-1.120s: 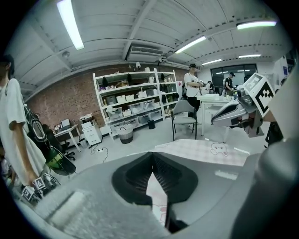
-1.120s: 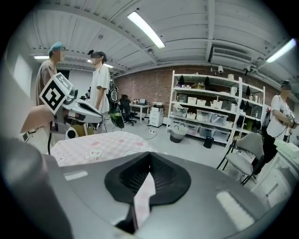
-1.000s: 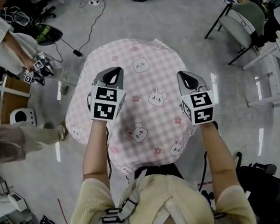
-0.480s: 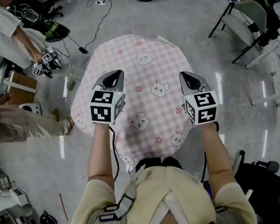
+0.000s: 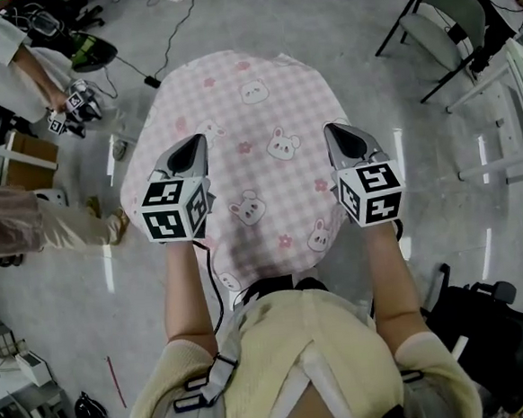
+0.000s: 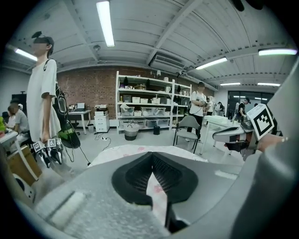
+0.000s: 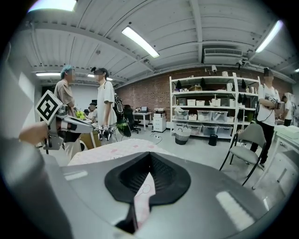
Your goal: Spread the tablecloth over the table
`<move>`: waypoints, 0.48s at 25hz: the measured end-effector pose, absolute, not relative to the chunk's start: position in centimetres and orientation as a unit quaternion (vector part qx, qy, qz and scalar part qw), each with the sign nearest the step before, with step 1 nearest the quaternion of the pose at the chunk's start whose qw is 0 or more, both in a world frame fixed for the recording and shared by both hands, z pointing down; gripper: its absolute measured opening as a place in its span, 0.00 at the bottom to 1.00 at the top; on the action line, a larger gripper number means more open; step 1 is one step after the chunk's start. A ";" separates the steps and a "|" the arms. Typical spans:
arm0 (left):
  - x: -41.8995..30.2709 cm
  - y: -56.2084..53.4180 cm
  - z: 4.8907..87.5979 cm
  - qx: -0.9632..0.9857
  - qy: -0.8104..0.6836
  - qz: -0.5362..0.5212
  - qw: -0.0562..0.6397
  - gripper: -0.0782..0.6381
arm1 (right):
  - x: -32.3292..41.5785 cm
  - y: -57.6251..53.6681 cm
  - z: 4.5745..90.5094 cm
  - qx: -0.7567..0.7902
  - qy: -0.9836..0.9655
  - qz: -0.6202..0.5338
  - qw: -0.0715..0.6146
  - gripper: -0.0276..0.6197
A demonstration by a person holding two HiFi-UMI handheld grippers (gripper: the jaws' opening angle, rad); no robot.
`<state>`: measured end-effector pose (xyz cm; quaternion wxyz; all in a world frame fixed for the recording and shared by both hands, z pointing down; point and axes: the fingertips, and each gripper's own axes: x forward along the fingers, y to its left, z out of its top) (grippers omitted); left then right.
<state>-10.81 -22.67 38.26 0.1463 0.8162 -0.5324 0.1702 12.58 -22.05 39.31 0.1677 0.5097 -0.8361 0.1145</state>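
The head camera sits above me and looks steeply down onto my left claw [image 5: 187, 146], my right claw [image 5: 341, 132], the pink bear-print tablecloth [image 5: 254, 114] and the floor [image 5: 440, 189] around it; each claw's own camera rides close behind its jaws and looks along them, nearly level, across the room to the shelving [image 6: 145, 105] against the brick wall [image 6: 93, 88]; all three views share the tablecloth and the grey chair [image 5: 446, 31]; each claw view catches the other claw at its edge.
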 end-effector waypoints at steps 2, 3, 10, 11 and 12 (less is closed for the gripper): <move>-10.9 -21.8 38.4 0.817 -0.532 0.154 0.159 0.12 | 12.6 -21.5 39.2 0.508 -0.837 0.117 0.166 0.05; -11.0 -21.3 38.5 0.817 -0.532 0.149 0.165 0.12 | 12.5 -21.2 39.1 0.507 -0.837 0.118 0.166 0.05; -12.0 -18.9 39.2 0.809 -0.539 0.157 0.174 0.12 | 12.1 -18.6 39.9 0.501 -0.838 0.120 0.180 0.05; -12.1 -18.5 39.5 0.808 -0.539 0.158 0.178 0.12 | 12.1 -18.3 40.1 0.502 -0.837 0.122 0.182 0.05; -12.1 -18.2 39.8 0.807 -0.539 0.159 0.181 0.12 | 12.2 -18.1 40.4 0.503 -0.836 0.123 0.184 0.05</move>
